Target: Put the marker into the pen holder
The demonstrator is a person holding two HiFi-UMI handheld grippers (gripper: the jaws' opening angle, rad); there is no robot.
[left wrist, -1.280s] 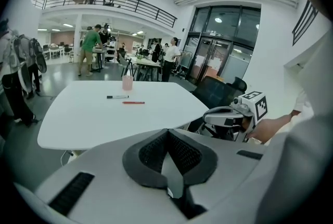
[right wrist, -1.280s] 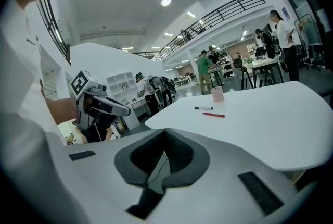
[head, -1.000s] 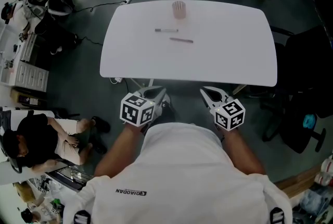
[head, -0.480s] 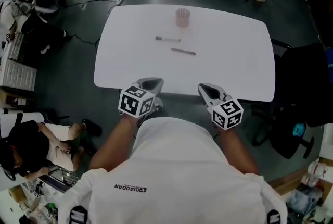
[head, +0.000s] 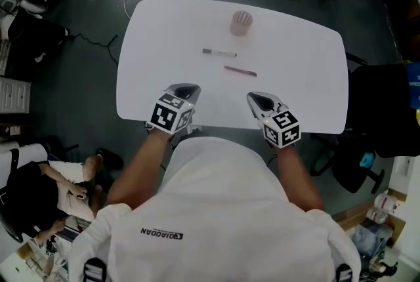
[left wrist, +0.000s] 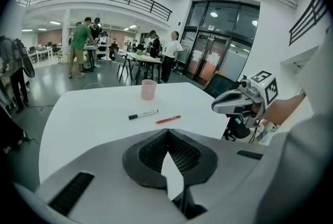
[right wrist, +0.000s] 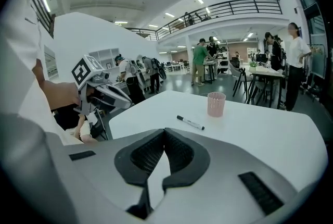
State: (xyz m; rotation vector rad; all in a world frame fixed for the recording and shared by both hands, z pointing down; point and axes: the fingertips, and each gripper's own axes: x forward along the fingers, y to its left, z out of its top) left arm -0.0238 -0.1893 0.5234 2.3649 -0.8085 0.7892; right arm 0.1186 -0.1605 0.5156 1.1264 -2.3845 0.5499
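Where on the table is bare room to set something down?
Bare: the table left of the marker, and right of the red pen. Crowded: the middle, from pen holder to pens.

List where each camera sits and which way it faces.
Head view: on the person's head, looking steeply down at the table; shirt, forearms, left gripper and right gripper show.
Left gripper view: on the left gripper, looking along its shut jaws across the table; the right gripper shows at right.
Right gripper view: on the right gripper, likewise; the left gripper shows at left.
Shared: both gripper views show the marker and pen holder.
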